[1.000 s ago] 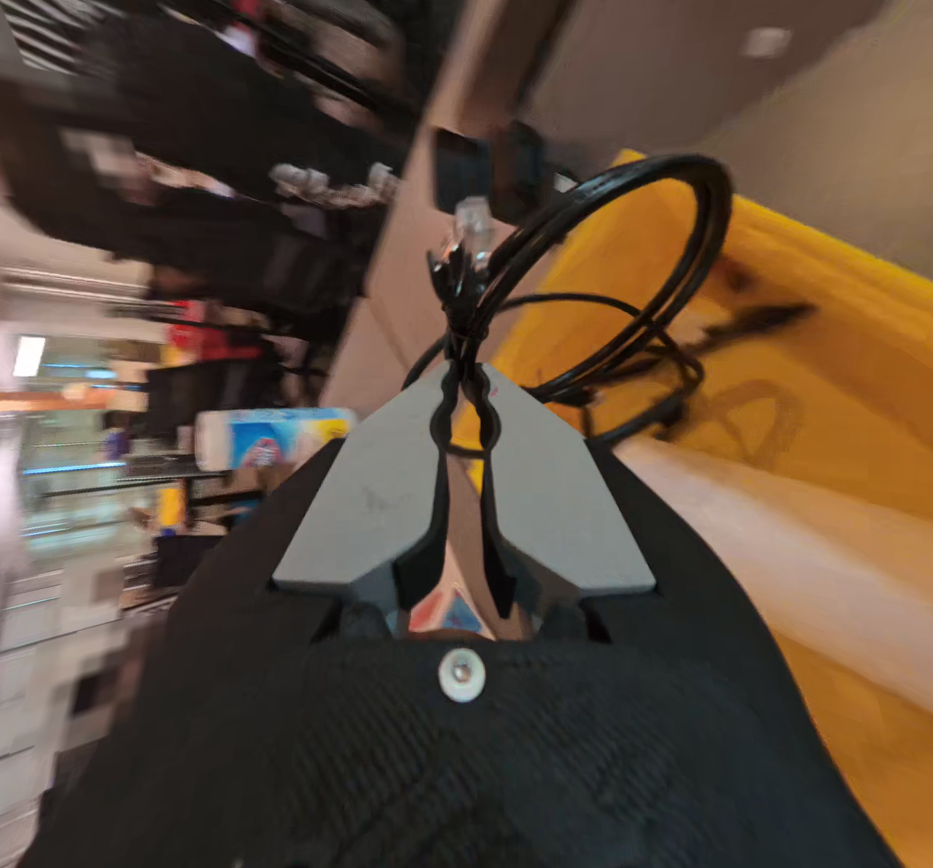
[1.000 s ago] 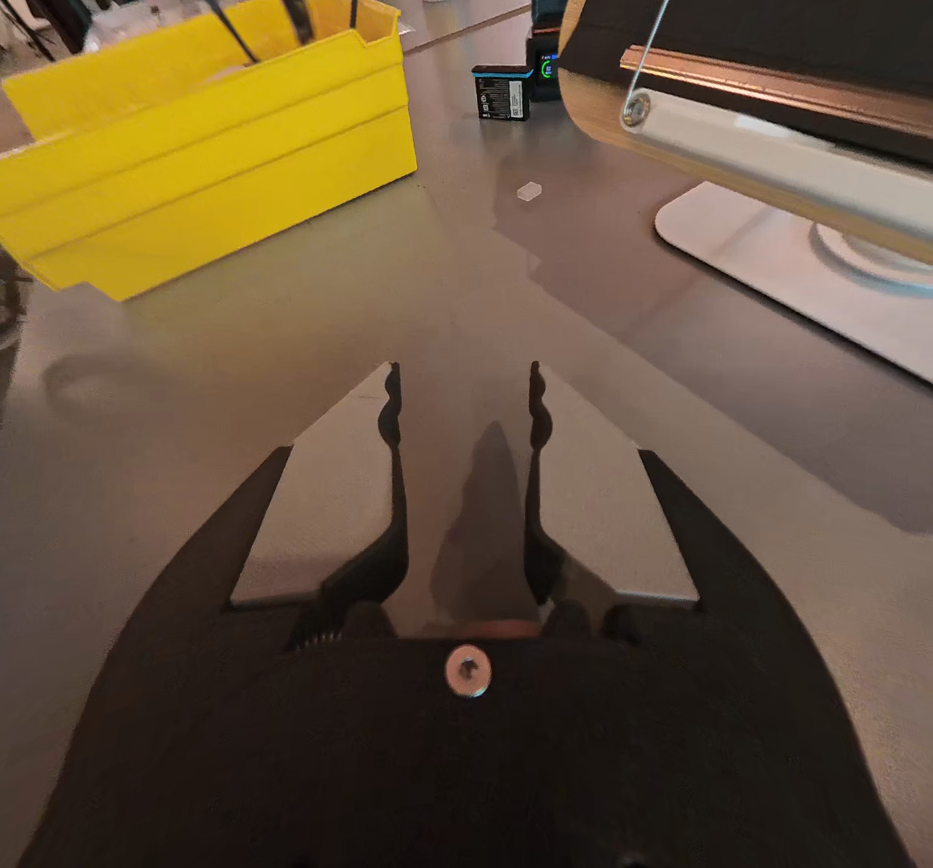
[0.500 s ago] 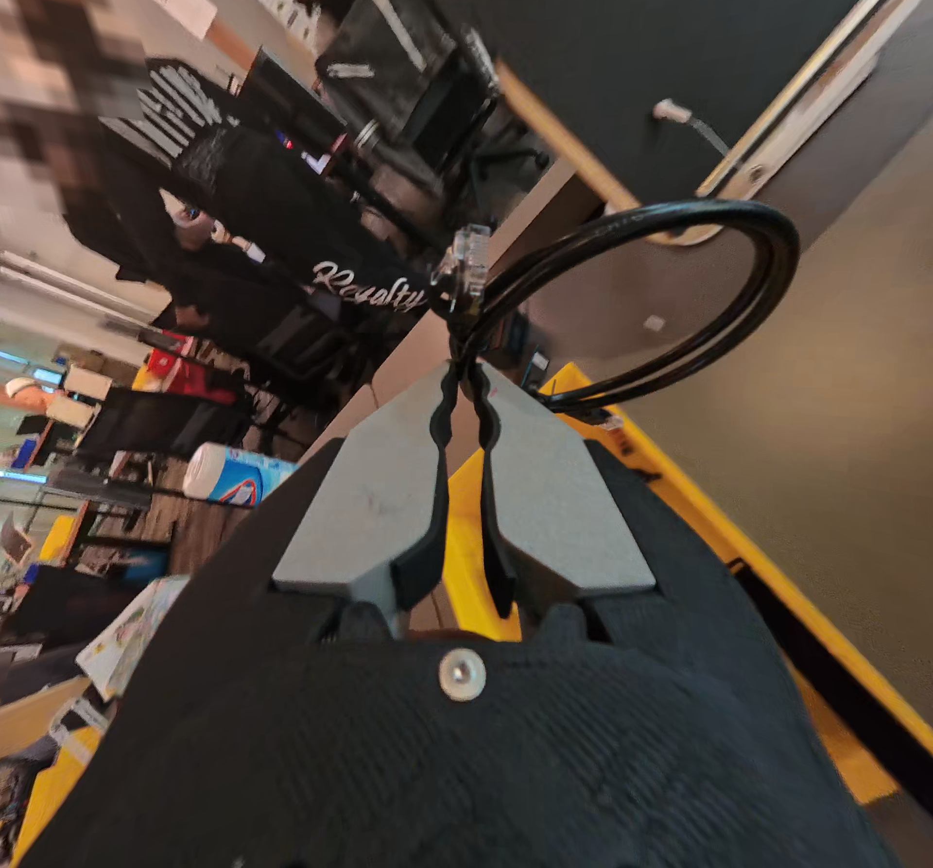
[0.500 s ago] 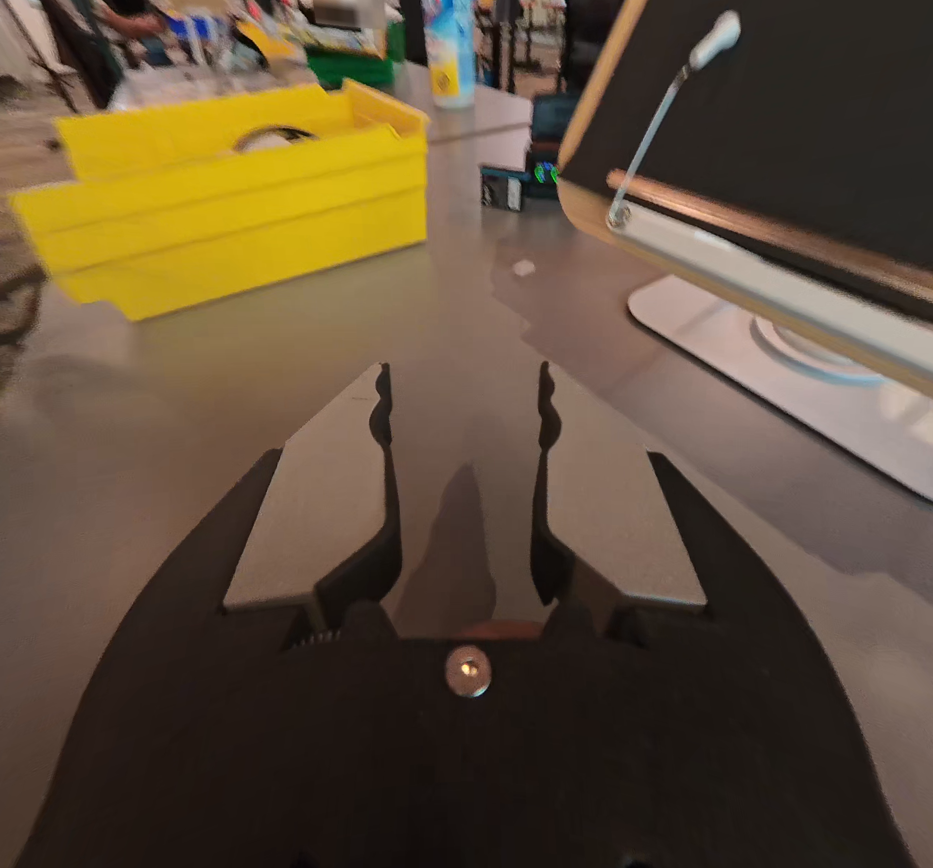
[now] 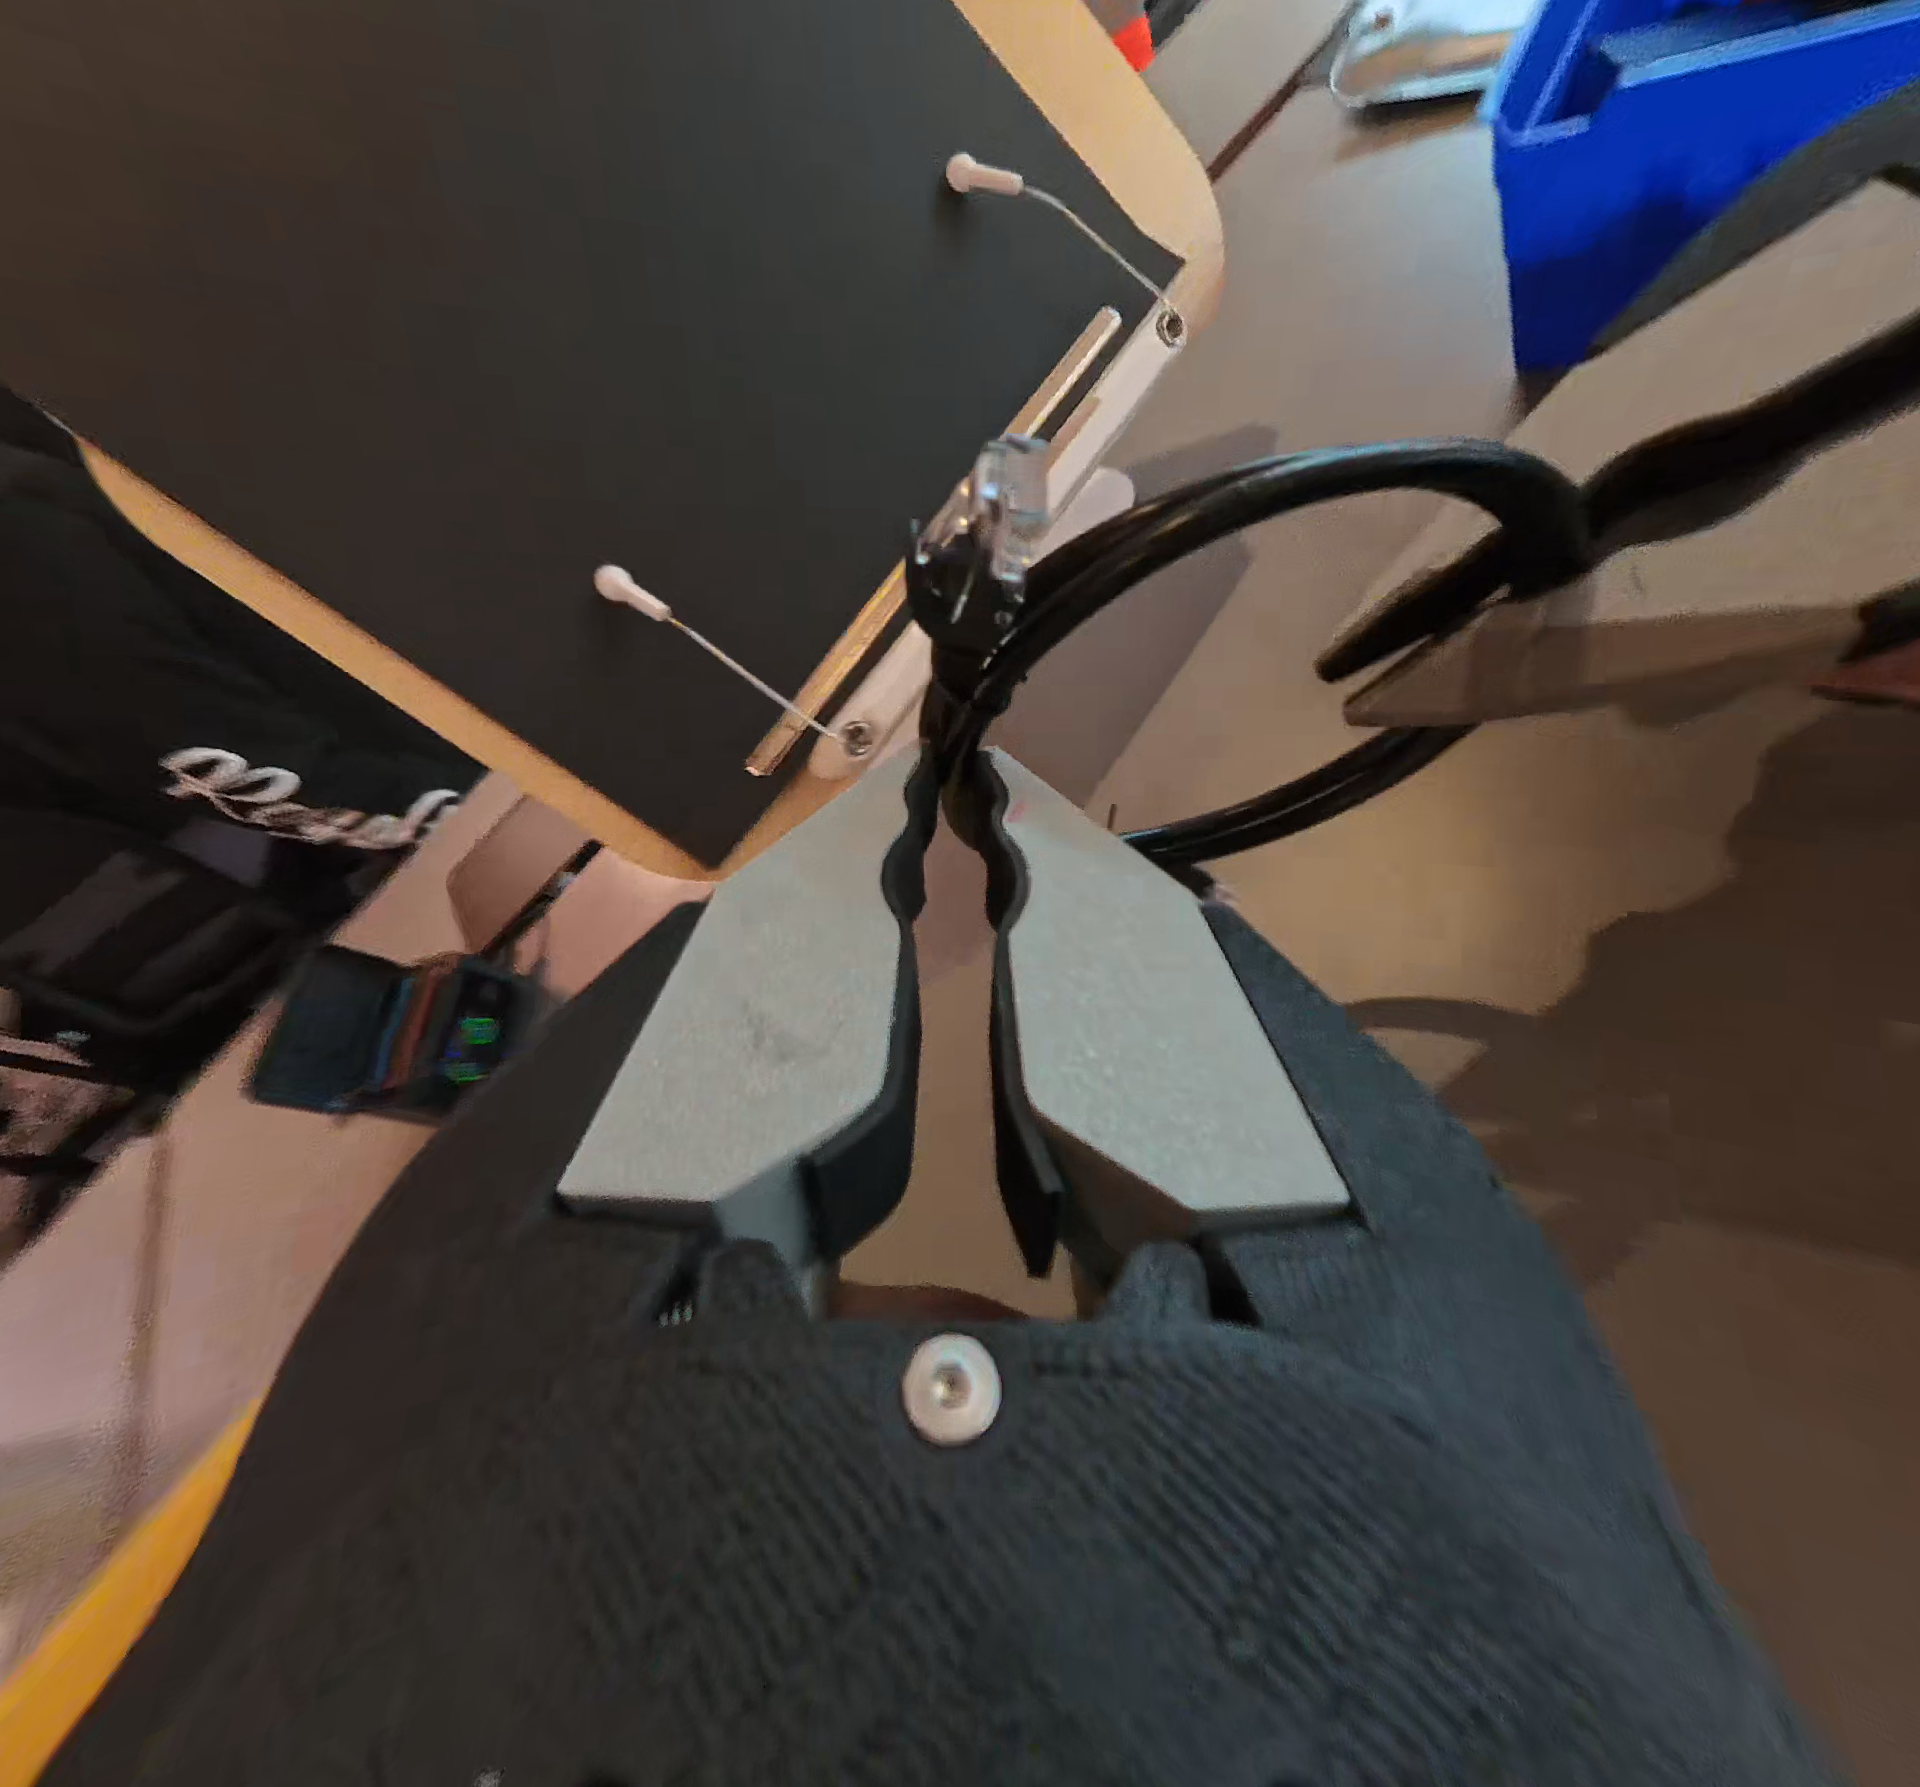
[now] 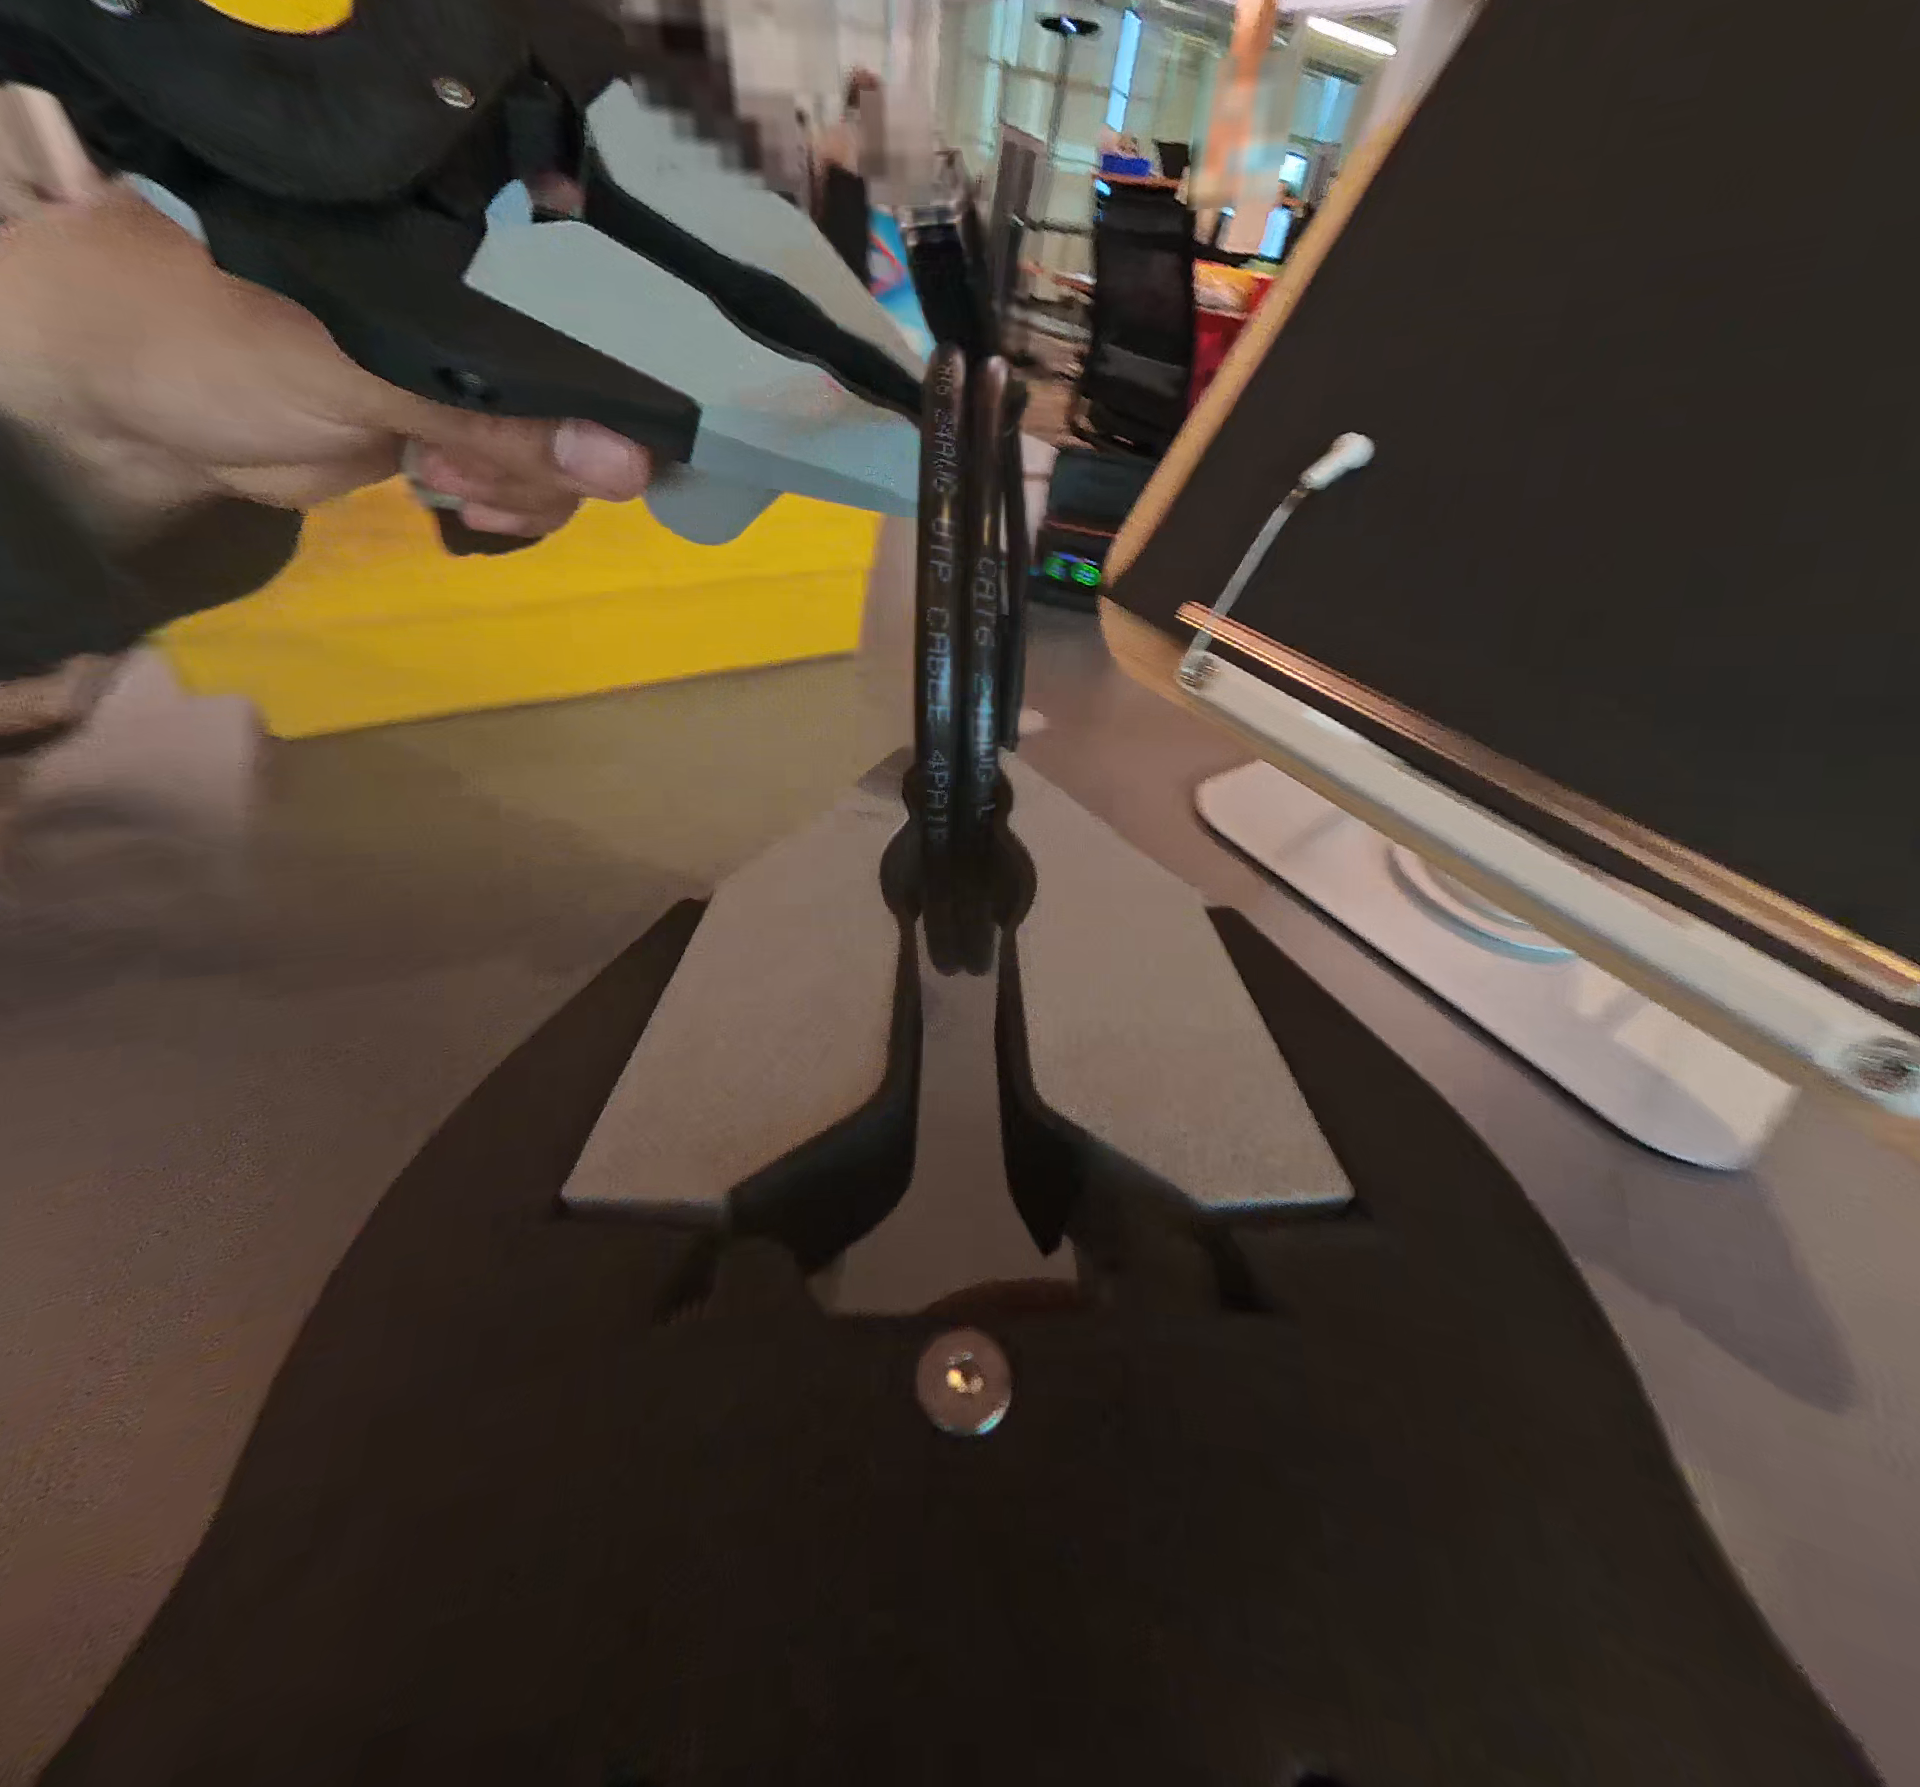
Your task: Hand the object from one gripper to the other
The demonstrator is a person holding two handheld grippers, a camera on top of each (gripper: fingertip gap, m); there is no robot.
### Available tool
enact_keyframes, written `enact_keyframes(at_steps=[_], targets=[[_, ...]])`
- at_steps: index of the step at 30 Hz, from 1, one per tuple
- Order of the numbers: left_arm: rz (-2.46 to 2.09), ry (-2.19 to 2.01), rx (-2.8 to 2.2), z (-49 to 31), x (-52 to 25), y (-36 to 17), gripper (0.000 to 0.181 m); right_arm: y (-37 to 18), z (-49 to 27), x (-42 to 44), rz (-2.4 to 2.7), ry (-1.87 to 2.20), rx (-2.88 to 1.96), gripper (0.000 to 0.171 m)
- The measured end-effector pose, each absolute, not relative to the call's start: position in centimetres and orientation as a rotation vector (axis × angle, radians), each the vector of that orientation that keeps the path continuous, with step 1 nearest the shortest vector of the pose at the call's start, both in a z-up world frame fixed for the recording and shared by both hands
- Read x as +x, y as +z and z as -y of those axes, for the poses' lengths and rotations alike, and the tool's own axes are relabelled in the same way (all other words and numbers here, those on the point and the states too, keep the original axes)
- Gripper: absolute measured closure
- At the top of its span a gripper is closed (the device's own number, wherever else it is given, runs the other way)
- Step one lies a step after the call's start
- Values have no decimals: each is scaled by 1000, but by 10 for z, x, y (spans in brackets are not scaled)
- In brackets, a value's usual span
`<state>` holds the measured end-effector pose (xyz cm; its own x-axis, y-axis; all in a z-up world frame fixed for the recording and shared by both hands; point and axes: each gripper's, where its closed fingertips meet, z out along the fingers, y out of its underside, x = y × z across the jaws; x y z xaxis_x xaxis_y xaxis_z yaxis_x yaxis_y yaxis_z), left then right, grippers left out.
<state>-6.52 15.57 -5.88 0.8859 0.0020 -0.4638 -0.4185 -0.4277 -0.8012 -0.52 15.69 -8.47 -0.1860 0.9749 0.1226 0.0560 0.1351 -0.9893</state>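
Note:
A coiled black cable [image 5: 1299, 501] with a clear plug [image 5: 1003, 511] is held in the air between both grippers. My left gripper [image 5: 956, 781] is shut on the tied part of the coil just below the plug. My right gripper [image 6: 961, 802] is shut on the opposite side of the cable [image 6: 940, 574], which runs upright from its tips. In the left wrist view the right gripper [image 5: 1340, 683] reaches in from the right and clamps the far side of the loop. In the right wrist view the left gripper [image 6: 914, 387], held by a hand [image 6: 208, 387], pinches the coil's top.
A black board on a white stand [image 6: 1558, 283] rises close on the right; it also fills the upper left of the left wrist view [image 5: 520, 283]. A yellow bin [image 6: 520, 615] stands behind on the table. A blue bin [image 5: 1683, 127] sits far right. A small black device [image 5: 395, 1041] lies by the board.
My left gripper swung the cable from over the yellow bin toward the board. My right gripper rose from the table, was open, and has now closed on the coil.

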Motion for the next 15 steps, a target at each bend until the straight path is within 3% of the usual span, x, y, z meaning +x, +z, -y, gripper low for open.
enact_keyframes(at_steps=[7, 15], targets=[[-143, 113, -1889, -180, -55, -101, 143, -103, -209, -6, 1466, 613, -1014, 168], [-76, 45, -1783, -184, -57, -122, 141, -108, -210, -18, 1452, 585, -990, 170]])
